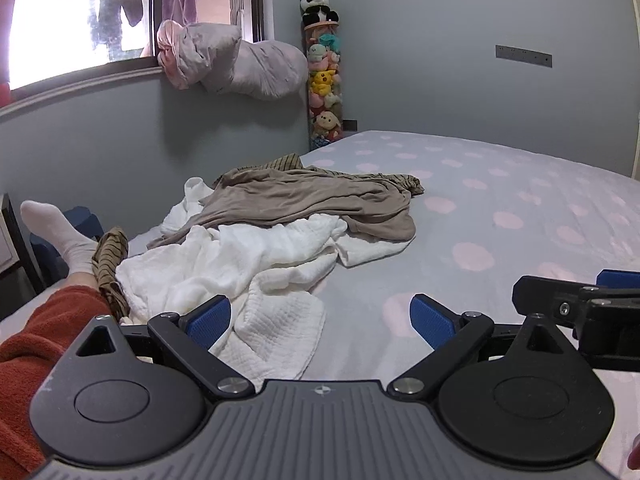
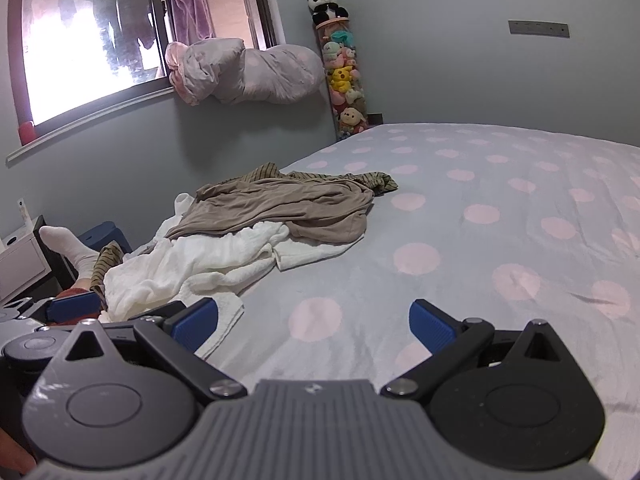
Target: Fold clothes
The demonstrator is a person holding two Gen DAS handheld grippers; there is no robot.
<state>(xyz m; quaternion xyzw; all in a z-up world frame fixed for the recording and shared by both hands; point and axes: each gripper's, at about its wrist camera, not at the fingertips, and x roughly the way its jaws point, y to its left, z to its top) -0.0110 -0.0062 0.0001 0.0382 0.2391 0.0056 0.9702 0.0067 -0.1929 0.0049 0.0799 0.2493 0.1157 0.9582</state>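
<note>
Polka-dot bed [image 2: 480, 200], unfolded clothes [image 1: 280, 216], both grippers' fingers [image 1: 208, 320] [image 2: 432, 326] apart, no legible writing

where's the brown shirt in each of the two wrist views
Left wrist view: the brown shirt lies left of centre, on top of the white cloth.
Right wrist view: the brown shirt lies left of centre, farther from the open gripper.
Shared landmark: the toy panda on the tube of plush toys in the corner.
</note>
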